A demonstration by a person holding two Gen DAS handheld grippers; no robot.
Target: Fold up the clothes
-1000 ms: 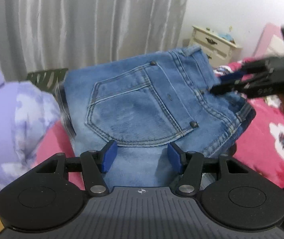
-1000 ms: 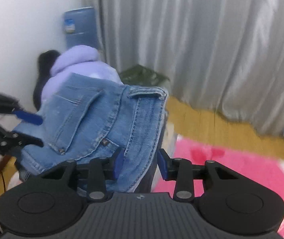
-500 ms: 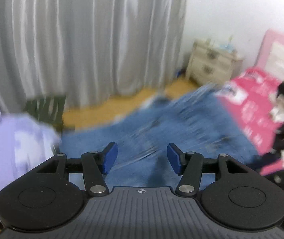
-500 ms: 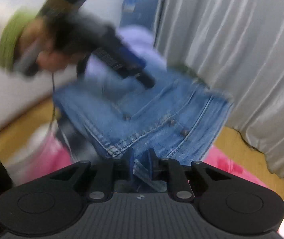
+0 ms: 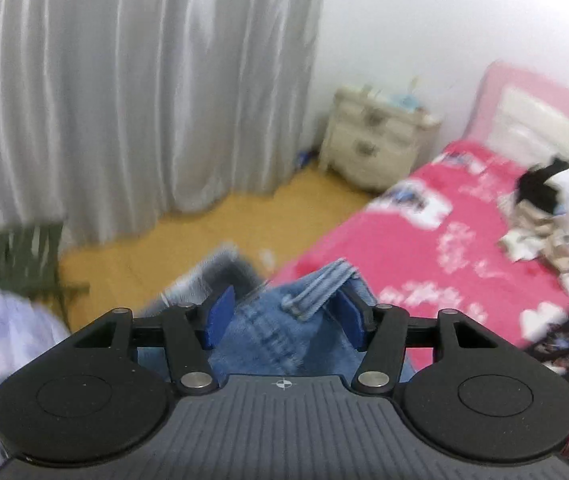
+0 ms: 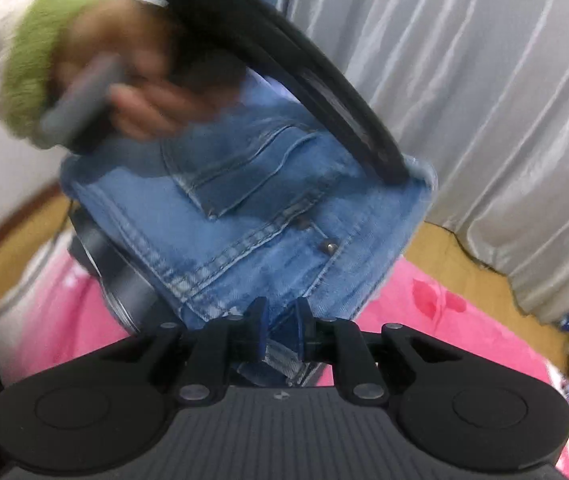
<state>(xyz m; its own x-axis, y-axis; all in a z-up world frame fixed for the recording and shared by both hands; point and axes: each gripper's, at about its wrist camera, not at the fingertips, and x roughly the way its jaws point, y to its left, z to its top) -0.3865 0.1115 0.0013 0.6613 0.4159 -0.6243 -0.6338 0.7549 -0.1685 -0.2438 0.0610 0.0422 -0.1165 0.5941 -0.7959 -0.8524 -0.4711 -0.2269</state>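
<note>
Denim jeans (image 6: 268,216) hung mid-frame above the pink bed (image 5: 424,264), hem clenched in the right tool (image 6: 280,326), left tool (image 5: 284,316) spread wide around a belt loop; thin bite could slip, dropping the fold.

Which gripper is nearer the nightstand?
Left. The left gripper faces the nightstand across the floor, jaws open around the jeans. The right gripper, shut on the jeans, shows no nightstand in its view.
</note>
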